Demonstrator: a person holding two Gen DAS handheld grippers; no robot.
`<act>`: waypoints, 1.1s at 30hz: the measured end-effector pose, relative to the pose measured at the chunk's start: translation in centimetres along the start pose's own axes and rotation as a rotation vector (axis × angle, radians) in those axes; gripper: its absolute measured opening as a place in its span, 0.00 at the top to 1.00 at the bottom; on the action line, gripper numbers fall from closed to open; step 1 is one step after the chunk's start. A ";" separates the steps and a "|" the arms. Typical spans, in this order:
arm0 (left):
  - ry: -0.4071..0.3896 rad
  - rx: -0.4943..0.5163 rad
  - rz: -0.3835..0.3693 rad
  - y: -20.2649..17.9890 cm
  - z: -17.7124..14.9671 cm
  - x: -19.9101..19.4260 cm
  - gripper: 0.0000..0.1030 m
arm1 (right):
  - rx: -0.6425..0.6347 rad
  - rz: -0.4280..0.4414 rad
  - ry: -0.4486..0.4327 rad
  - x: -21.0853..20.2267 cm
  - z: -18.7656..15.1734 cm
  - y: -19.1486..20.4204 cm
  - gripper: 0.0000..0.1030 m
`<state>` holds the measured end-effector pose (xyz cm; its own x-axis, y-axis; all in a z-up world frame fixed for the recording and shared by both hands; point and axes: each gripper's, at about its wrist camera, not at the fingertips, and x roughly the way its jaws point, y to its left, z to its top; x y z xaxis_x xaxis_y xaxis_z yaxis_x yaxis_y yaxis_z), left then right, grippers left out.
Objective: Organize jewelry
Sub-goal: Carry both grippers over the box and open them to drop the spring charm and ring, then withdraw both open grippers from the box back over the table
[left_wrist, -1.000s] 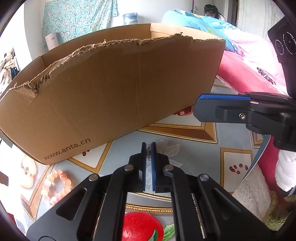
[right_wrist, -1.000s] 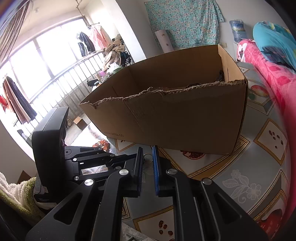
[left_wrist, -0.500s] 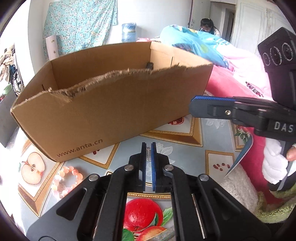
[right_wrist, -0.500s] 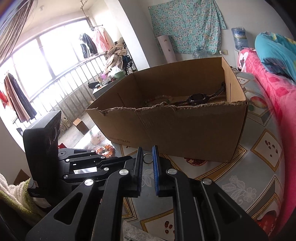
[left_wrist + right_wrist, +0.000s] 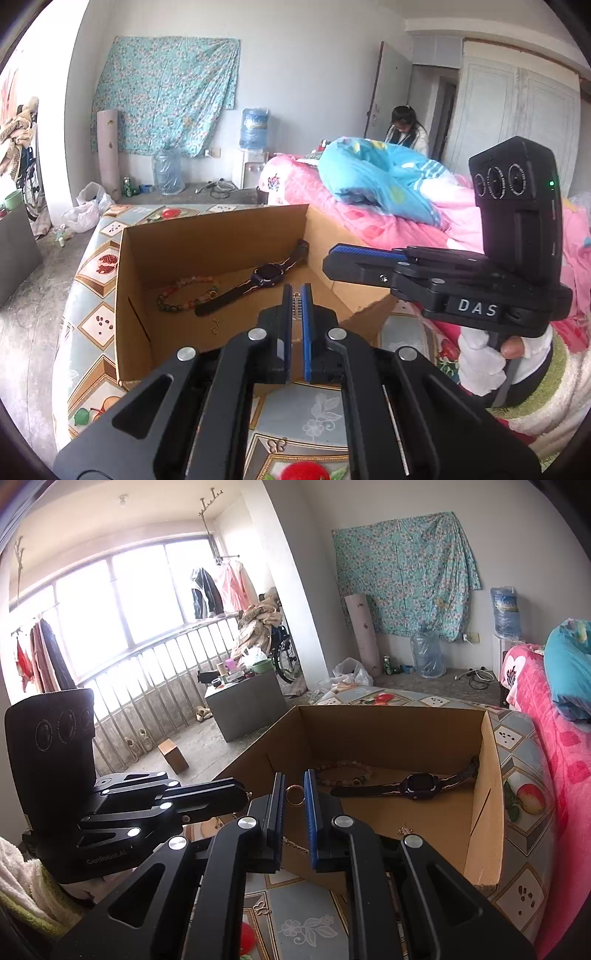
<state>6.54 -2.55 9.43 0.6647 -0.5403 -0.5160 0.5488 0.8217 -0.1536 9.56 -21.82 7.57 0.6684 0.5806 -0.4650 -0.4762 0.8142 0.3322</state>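
Gold ring (image 5: 294,795) pinched in right gripper (image 5: 294,794), small silvery piece (image 5: 296,305) clamped in left gripper (image 5: 295,306), both above cardboard box (image 5: 136,295) near edge. Best carried past rim, lowered near watch (image 5: 266,274) and bead bracelet (image 5: 184,291), released gently, 1 at a time.

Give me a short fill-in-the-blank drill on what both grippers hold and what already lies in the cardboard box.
1. The right gripper pinches a small gold-coloured ____ between its blue pads.
2. Inside the brown cardboard box, the dark purple-faced wristwatch lies ____ the string of pink and green beads.
3. The left gripper is closed on a small silvery metal piece, raised above the box's ____ wall.

Missing words: ring; beside; near
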 end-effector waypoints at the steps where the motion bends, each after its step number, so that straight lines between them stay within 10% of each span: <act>1: 0.021 -0.006 0.010 0.4 0.2 0.9 0.96 | 0.018 -0.003 0.024 0.8 0.2 -0.6 0.90; 9: 0.107 -0.011 0.049 2.1 0.1 5.0 0.91 | 0.141 -0.028 0.169 5.1 -0.5 -4.0 0.89; 24: 0.002 -0.030 0.056 2.4 0.3 1.6 0.60 | 0.163 -0.032 0.044 0.3 -0.7 -4.3 0.88; 33: -0.071 -0.002 0.061 2.0 -3.4 -6.0 0.38 | 0.021 -0.013 -0.047 -5.5 -3.1 0.1 0.45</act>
<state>1.95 2.94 9.35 0.7309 -0.5006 -0.4638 0.5053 0.8538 -0.1252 4.09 -24.86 7.63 0.7006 0.5689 -0.4308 -0.4553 0.8212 0.3440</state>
